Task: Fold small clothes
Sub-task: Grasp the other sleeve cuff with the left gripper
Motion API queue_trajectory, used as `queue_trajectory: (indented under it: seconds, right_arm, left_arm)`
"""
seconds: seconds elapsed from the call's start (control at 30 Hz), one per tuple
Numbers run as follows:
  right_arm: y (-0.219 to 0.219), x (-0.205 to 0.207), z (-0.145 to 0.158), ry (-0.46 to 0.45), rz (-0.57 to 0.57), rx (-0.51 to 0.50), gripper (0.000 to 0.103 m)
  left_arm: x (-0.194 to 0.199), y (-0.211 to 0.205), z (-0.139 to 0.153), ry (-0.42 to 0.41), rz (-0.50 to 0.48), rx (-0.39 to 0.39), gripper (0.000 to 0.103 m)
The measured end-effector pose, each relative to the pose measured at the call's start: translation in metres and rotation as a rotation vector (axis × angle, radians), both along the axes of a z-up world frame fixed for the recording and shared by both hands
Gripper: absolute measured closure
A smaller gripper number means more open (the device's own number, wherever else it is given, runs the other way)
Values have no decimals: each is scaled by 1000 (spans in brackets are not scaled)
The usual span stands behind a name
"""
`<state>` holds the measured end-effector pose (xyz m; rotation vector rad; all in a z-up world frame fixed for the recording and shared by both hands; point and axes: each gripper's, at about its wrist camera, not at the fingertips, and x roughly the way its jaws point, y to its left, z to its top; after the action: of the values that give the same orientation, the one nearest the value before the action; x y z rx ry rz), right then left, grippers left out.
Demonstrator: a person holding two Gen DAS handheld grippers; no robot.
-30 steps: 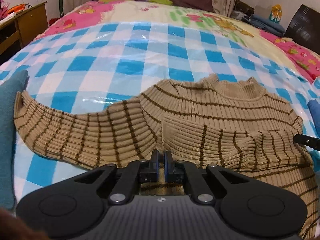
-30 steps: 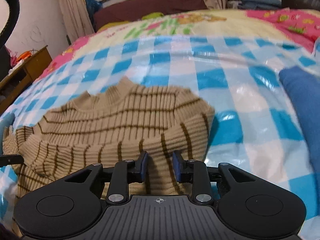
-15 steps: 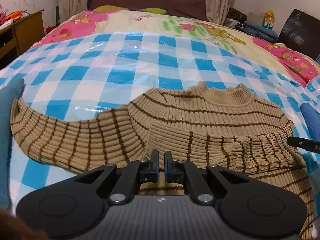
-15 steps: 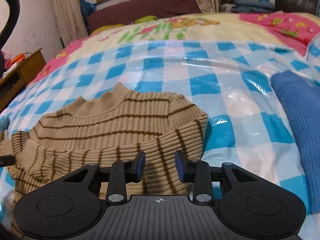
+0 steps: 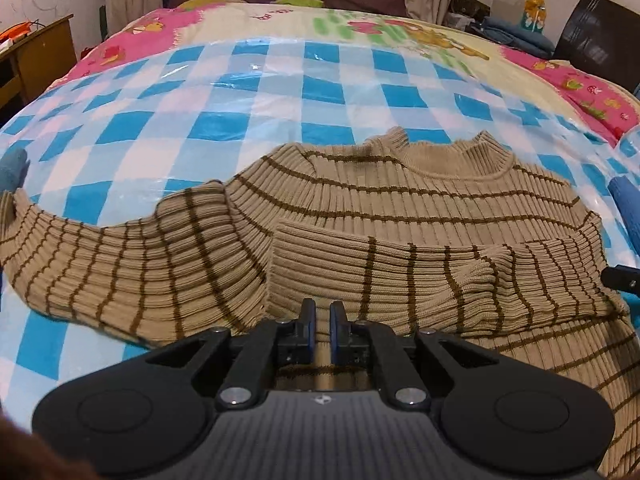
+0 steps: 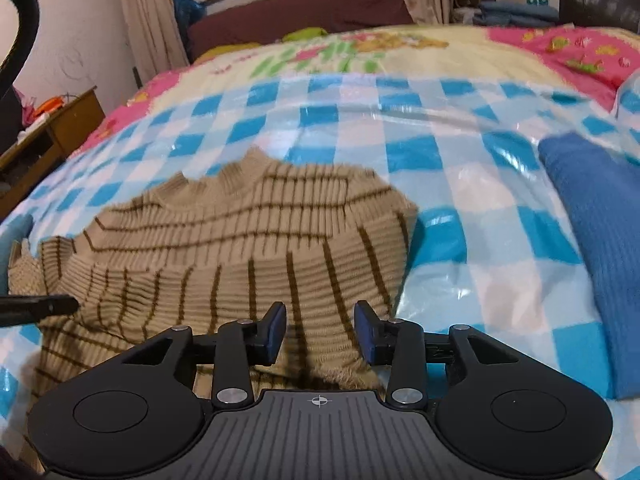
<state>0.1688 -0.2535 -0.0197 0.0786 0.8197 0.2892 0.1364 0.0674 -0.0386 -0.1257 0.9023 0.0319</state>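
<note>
Jaws of the left gripper [image 5: 322,326] stand nearly closed, only a thin slit between the blue pads; whether they pinch any knit I cannot tell. Jaws of the right gripper [image 6: 321,332] are opening, and the folded sleeve lies between them, not pressed by the pads. Both grippers are low over the beige striped sweater [image 5: 400,216], which lies flat on the blue checked plastic sheet [image 5: 248,92] on the bed. One sleeve is folded across the body, the other stretches out to the left. A blue garment [image 6: 600,248] lies beside the sweater, on the right.
</note>
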Motion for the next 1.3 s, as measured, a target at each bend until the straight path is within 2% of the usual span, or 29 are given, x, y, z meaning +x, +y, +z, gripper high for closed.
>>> queue_trajectory:
  seconds: [0.1, 0.17, 0.27, 0.37, 0.5, 0.57, 0.63, 0.77, 0.93, 1.07, 1.17, 1.3]
  right_arm:
    - [1, 2, -3, 5, -4, 0, 63]
    - [4, 8, -15, 57, -10, -38, 63]
    - [7, 5, -11, 38, -16, -41, 63]
    - [8, -4, -2, 12, -8, 1, 63]
    - [15, -14, -2, 10, 8, 19, 63]
    - [19, -20, -1, 8, 17, 39, 63]
    - [25, -25, 0, 9, 33, 61, 63]
    - [39, -33, 2, 4, 71, 73, 63]
    - [53, -39, 6, 4, 107, 83, 63]
    - [62, -37, 9, -1, 123, 93, 63]
    - [66, -36, 8, 4, 129, 100, 63]
    - [68, -34, 5, 17, 129, 105, 63]
  left_arm:
    - [0, 2, -2, 3, 11, -10, 90]
    - [-2, 3, -2, 5, 21, -16, 90]
    - [-11, 7, 3, 0, 34, -14, 90]
    - [-26, 18, 10, -9, 64, -36, 89]
    - [-54, 42, 26, -59, 152, -29, 87]
    - [-65, 57, 31, -78, 202, -18, 77]
    - [-71, 75, 32, -87, 258, 2, 74]
    - [-76, 113, 29, -99, 377, -8, 74]
    - [-64, 146, 18, -107, 476, -1, 74]
    - [-56, 163, -2, -89, 529, -116, 79]
    - [-55, 168, -14, -105, 570, -200, 80]
    - [-50, 170, -18, -135, 593, -241, 80]
